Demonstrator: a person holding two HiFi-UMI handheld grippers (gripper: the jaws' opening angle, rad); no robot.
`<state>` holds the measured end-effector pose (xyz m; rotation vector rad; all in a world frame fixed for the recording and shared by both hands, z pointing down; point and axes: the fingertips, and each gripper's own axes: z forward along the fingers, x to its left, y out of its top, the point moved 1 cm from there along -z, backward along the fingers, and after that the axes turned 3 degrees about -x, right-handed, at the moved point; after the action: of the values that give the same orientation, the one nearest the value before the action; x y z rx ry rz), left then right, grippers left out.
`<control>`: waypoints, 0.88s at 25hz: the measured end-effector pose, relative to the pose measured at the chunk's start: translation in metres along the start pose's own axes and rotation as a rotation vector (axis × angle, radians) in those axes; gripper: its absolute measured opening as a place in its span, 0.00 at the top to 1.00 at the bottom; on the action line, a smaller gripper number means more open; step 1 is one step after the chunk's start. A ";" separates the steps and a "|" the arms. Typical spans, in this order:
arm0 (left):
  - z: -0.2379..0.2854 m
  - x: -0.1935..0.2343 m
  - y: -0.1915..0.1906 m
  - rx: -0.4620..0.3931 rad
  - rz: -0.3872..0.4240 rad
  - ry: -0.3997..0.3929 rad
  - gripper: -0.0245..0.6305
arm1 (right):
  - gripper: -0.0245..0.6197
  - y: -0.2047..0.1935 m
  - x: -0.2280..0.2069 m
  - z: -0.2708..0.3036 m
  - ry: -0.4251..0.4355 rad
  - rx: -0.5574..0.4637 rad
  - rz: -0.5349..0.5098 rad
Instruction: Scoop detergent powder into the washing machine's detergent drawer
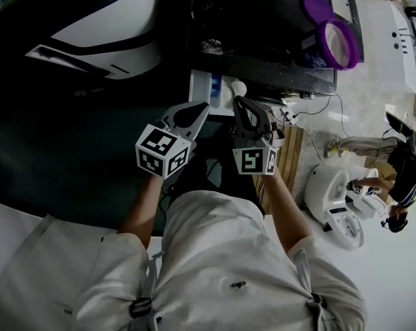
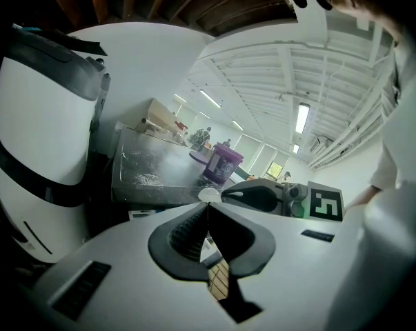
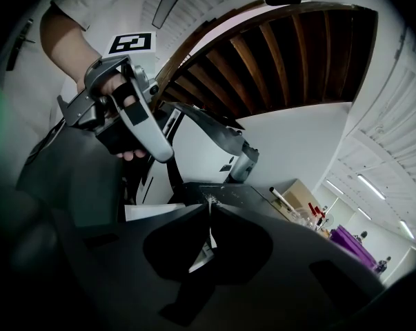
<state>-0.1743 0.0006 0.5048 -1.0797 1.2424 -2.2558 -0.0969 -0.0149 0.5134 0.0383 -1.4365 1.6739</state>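
"Down at the front of the washing machine, how far have you got?"

"Not far, I judge. The detergent drawer stands pulled out. The purple detergent tub sits open on the machine's top with its lid beside it. Some powder lies scattered on that top. Something white sits at the drawer's right end, but I cannot tell whether it is powder or a scoop."

"And your grippers?"

"Both carry nothing. My left gripper has its jaws pressed together at the tips, and so has my right gripper. Neither holds a scoop."

"Where is the drawer from them?"

"Just beyond both tips, between them and the machine's front. The tub is well apart, off to my right, toward the far side of the top."

"What is left, then?"

"Going by this, nearly all of it: take up a scoop, fill it at the tub, and tip it into the drawer."
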 end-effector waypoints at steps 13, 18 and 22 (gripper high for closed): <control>0.003 -0.012 0.008 -0.010 0.027 -0.014 0.93 | 0.94 0.015 -0.024 -0.019 -0.054 -0.045 0.279; 0.003 -0.021 0.014 -0.020 0.033 -0.016 0.93 | 0.94 0.027 -0.038 -0.029 -0.078 -0.086 0.394; 0.002 -0.030 0.017 -0.022 0.044 -0.025 0.93 | 0.94 0.035 -0.047 -0.037 -0.093 -0.112 0.467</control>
<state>-0.1545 0.0082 0.4784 -1.0746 1.2712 -2.1946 -0.0729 -0.0103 0.4490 -0.3072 -1.6999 1.9776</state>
